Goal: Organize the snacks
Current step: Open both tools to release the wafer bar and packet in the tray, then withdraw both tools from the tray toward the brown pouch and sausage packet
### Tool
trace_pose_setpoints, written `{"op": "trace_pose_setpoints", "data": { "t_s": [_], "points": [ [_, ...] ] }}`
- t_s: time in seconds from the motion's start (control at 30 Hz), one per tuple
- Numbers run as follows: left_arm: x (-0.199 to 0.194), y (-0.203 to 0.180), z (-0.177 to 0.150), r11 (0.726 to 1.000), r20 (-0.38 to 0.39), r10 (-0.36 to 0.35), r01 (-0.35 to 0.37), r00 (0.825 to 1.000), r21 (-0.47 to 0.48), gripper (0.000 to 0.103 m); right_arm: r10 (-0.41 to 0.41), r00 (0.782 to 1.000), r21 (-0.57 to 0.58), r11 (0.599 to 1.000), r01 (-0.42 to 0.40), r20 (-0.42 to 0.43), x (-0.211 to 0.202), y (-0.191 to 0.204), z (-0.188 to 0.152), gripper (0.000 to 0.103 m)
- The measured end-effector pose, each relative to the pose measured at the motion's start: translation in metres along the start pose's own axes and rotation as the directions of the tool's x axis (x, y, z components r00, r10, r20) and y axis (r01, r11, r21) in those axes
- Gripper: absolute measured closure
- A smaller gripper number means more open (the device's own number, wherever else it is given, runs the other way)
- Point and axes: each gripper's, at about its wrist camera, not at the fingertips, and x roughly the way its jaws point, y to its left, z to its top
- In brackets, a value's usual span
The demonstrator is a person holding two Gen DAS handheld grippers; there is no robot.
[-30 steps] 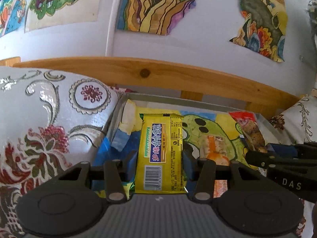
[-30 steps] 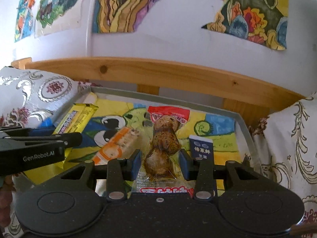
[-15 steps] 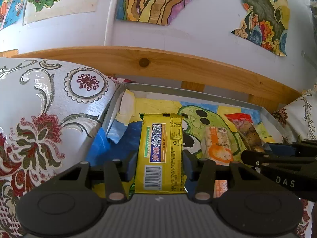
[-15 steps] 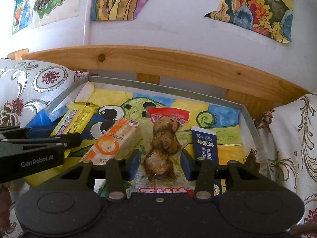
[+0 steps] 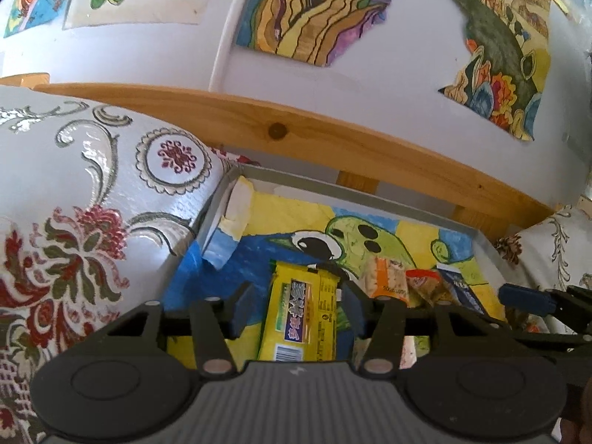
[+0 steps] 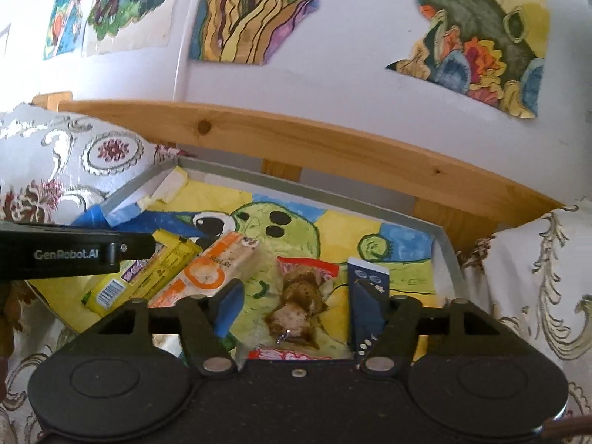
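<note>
Both grippers' jaws stand wide apart and grip nothing, the left gripper [image 5: 296, 305] over the yellow bar [image 5: 301, 318], the right gripper [image 6: 301, 305] over the red-topped pouch [image 6: 301, 296], both snacks lying in the tray [image 6: 449, 249].

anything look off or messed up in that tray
Yes: the painted paper liner is torn and peeling up at the tray's far left corner, showing white backing. The four snack packs lie flat, though the orange pack sits askew.
</note>
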Motion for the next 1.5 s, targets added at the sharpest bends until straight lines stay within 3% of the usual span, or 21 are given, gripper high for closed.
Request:
{"op": "trace_pose_setpoints", "data": {
  "t_s": [0.27, 0.4, 0.57, 0.97, 1.5],
  "points": [
    [-0.034, -0.005, 0.005, 1.0, 0.059, 0.02, -0.02, 0.998, -0.011, 0.013, -0.032, 0.996, 0.075, 0.997, 0.026, 0.083, -0.04, -0.018, 0.003, 0.005],
    [-0.056, -0.004, 0.004, 0.999, 0.09, 0.02, -0.018, 0.996, -0.029, 0.001, -0.041, 0.992, 0.093, 0.995, 0.03, 0.115, -0.063, -0.024, 0.002, 0.001],
    [-0.083, -0.006, 0.0, 1.0, 0.118, 0.009, -0.006, 0.993, -0.028, 0.001, -0.046, 0.99, 0.086, 0.996, 0.035, 0.133, -0.091, -0.026, -0.003, 0.001],
    [-0.136, -0.024, -0.027, 1.0, 0.093, 0.013, -0.015, 0.996, 0.019, 0.0, -0.066, 0.988, 0.079, 0.995, 0.055, 0.139, -0.148, -0.03, -0.028, 0.001],
    [-0.187, -0.052, -0.08, 0.994, -0.001, -0.035, 0.035, 0.999, 0.105, 0.0, -0.07, 0.99, 0.055, 0.996, 0.064, 0.121, -0.205, -0.028, -0.077, 0.001]
  ]
}}
